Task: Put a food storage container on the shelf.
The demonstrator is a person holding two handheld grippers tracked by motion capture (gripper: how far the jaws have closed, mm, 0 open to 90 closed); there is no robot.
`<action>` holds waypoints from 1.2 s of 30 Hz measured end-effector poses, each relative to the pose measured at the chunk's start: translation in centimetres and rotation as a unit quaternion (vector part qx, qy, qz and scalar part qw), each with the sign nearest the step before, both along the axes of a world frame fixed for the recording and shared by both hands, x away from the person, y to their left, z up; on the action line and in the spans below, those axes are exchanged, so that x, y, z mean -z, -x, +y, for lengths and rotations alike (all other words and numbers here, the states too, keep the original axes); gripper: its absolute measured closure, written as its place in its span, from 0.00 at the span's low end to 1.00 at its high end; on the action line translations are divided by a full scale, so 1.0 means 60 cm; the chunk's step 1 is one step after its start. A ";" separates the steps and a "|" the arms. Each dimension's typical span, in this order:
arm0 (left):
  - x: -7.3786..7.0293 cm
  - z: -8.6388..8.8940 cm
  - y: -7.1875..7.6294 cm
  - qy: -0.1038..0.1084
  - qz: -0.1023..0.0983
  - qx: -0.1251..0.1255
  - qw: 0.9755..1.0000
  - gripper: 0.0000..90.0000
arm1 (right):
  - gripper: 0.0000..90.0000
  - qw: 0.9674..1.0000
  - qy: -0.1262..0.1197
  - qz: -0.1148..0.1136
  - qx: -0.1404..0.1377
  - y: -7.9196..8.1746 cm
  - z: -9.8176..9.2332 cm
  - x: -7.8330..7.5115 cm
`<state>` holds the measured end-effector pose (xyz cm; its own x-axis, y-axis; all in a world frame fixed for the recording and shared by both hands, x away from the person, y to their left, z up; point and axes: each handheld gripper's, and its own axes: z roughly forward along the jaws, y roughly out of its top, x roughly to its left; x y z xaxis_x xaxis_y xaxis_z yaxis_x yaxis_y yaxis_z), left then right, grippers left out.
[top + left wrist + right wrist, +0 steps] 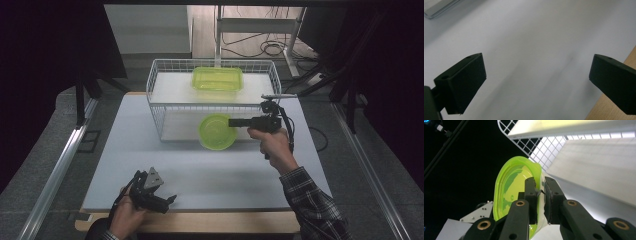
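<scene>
On the white table (pixel 150 165), before the wire basket (pixel 160 107), a green bowl (pixel 216 132) is clamped at its rim by the right gripper (pixel 233 122), while the left gripper (pixel 167 200) is held with jaws apart.

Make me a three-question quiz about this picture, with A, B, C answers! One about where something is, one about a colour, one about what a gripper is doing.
1. Where is the rectangular container?
A. on the rack's top shelf
B. on the floor
C. in the left gripper

2. What colour is the round bowl?
A. red
B. lime green
C. blue

3. What is the right gripper doing?
A. lying open on the table
B. pinching the bowl's rim
C. holding a cable

Answers: 1 A, it sits atop the white wire rack. 2 B, both views show green. 3 B, the right gripper view shows its jaws clamped on the rim.
</scene>
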<state>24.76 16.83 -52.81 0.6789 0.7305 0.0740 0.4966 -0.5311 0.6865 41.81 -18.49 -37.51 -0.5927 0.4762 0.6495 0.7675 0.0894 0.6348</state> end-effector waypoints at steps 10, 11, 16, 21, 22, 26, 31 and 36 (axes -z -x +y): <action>0.001 0.000 0.000 0.000 0.001 0.000 1.000 0.01 | 0.90 1.000 -0.008 -0.014 0.009 -0.011 0.001 -0.034; 0.001 0.000 0.000 0.000 0.001 0.000 1.000 0.01 | 0.90 1.000 -0.009 -0.015 0.010 -0.012 0.001 -0.038; 0.000 0.001 0.000 0.001 0.000 0.000 1.000 0.01 | 0.90 1.000 -0.011 -0.022 0.011 -0.017 0.005 -0.054; 0.000 0.001 -0.001 0.002 0.001 -0.001 1.000 0.01 | 0.90 0.999 -0.013 -0.031 0.014 -0.022 0.008 -0.072; 0.001 0.001 0.000 0.003 0.001 -0.001 1.000 0.01 | 0.90 0.999 -0.012 -0.034 0.014 -0.023 0.008 -0.075; 0.000 0.001 -0.001 0.003 0.000 -0.001 1.000 0.01 | 0.90 0.999 -0.016 -0.036 0.018 -0.027 0.009 -0.085; 0.001 0.001 -0.001 0.002 0.000 -0.001 1.000 0.01 | 0.90 0.999 -0.017 -0.042 0.023 -0.032 0.009 -0.097; 0.001 0.001 0.000 0.001 0.002 -0.001 1.000 0.01 | 0.90 0.998 -0.018 -0.045 0.028 -0.038 0.009 -0.107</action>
<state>24.79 16.87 -52.85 0.6777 0.7320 0.0700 0.4998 -0.5283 0.6863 44.08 -17.96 -31.10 -0.6230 0.4871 0.6121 0.7100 0.0238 0.7038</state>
